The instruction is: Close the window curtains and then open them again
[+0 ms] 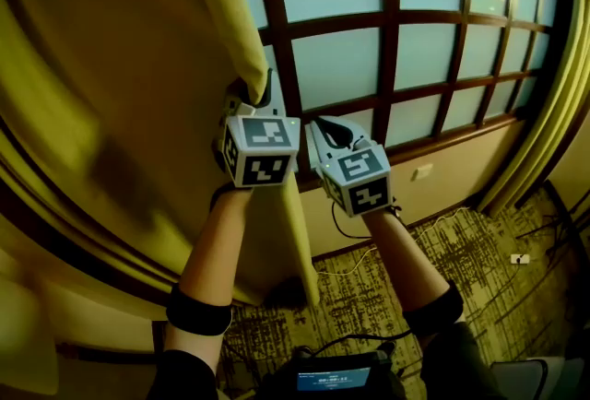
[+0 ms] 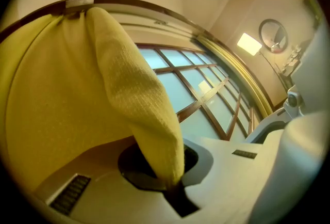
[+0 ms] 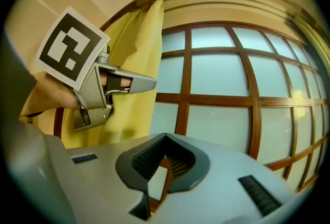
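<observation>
A yellow curtain (image 1: 111, 112) covers the left part of the wood-gridded window (image 1: 350, 66). My left gripper (image 1: 253, 99) is shut on the curtain's free edge; in the left gripper view the fabric (image 2: 129, 94) runs down into the closed jaws (image 2: 172, 187). Close to its right, my right gripper (image 1: 334, 129) is shut with nothing in it. In the right gripper view its jaws (image 3: 157, 176) point at bare panes (image 3: 221, 73), and the left gripper (image 3: 147, 82) shows at the curtain edge (image 3: 139, 52). A second yellow curtain (image 1: 553, 112) hangs gathered at the far right.
A curved curtain rail (image 2: 154, 9) runs above the window. Below the sill is a wall socket (image 1: 422, 171). Cables lie on the patterned carpet (image 1: 461, 260). A device with a lit screen (image 1: 332, 378) sits at my waist. A wall lamp (image 2: 249, 43) and a round mirror (image 2: 273, 35) are on the right.
</observation>
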